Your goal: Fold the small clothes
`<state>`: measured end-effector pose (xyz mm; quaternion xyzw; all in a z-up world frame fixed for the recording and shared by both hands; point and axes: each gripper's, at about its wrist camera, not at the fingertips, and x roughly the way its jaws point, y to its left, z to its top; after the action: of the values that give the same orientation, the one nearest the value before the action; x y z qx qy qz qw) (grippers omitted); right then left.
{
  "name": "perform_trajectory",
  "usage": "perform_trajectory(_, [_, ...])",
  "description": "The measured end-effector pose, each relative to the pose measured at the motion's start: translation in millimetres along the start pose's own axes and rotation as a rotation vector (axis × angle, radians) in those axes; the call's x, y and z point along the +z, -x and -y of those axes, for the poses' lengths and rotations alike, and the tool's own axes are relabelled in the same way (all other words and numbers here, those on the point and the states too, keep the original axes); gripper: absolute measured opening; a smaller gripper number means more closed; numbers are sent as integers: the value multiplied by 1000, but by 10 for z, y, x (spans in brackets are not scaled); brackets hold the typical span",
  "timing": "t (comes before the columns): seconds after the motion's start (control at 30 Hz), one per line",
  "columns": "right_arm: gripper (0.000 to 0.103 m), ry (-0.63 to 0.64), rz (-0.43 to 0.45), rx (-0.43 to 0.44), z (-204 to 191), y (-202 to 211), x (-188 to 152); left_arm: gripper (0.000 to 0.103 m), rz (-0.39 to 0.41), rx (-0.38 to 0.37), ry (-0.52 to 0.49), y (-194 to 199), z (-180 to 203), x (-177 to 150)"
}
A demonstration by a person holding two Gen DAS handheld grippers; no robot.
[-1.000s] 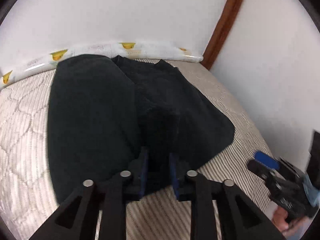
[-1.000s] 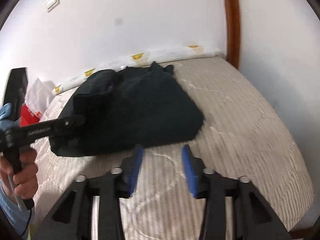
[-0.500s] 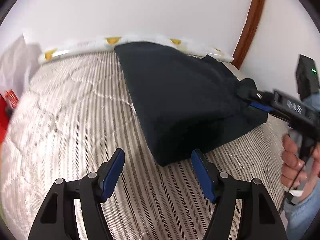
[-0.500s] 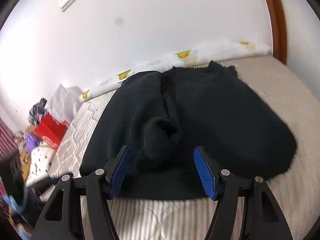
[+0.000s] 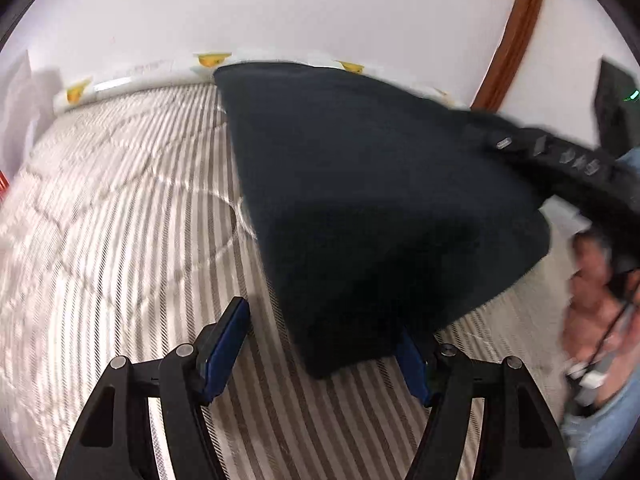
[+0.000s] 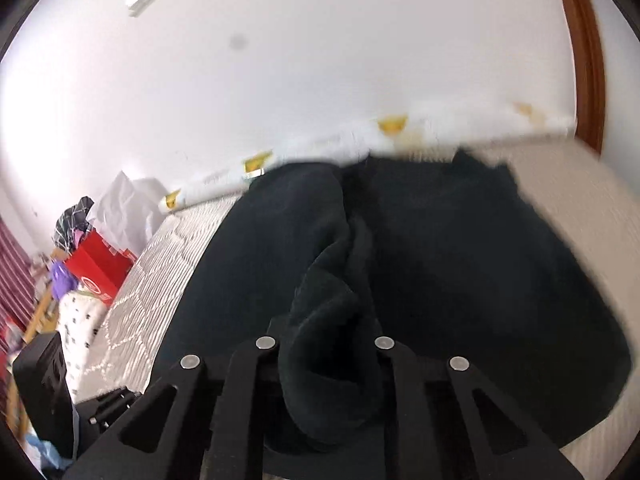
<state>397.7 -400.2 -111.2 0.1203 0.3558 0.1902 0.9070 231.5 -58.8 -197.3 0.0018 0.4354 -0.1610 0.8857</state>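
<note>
A black garment (image 5: 380, 200) lies on the striped quilted bed (image 5: 120, 220), one half folded over the other. My left gripper (image 5: 320, 344) is open, its blue pads either side of the garment's near corner, the right pad partly under the cloth. In the right wrist view the garment (image 6: 460, 260) fills the middle, with a thick bunched fold running toward me. My right gripper (image 6: 326, 344) is shut on that fold; its fingertips are hidden in the cloth. The right gripper also shows in the left wrist view (image 5: 560, 156), at the garment's right edge.
A white bolster with yellow prints (image 5: 140, 76) lies along the wall at the bed's far edge. A brown door frame (image 5: 516, 28) stands at the right. A red box (image 6: 96, 268), bags and clutter stand beside the bed on the left.
My right gripper moved onto the bunched fold and closed on it. My left gripper stayed open and edged closer to the garment's near corner.
</note>
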Motion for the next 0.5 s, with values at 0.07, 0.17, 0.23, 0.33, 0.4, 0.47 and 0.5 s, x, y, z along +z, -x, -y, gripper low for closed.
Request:
perform_trajectory(0.07, [14,10,46,-43,68,139,64,67,2,20,-39,-20,103,19])
perform_trajectory(0.17, [14,24,117,-115,259,383,161,67,1,18,-71,-46,241,55])
perform_trajectory(0.23, [14,32,145,-172,412,493,191,67,4,11,-85,-67,341,87])
perform_trajectory(0.33, [14,26,158,-277,778,622,161,67,15,-1,-111,-90,542,123])
perform_trajectory(0.4, [14,4,149,-313,998,637,103,67,11,-15,-132,-134,695,148])
perform_trajectory(0.47, [14,-35,119,-312,1204,587,4,67,12,17,-152,-185,813,144])
perform_trajectory(0.5, [15,-41,94,-310,1265,534,-43,67,14,33,-161,-207,855,138])
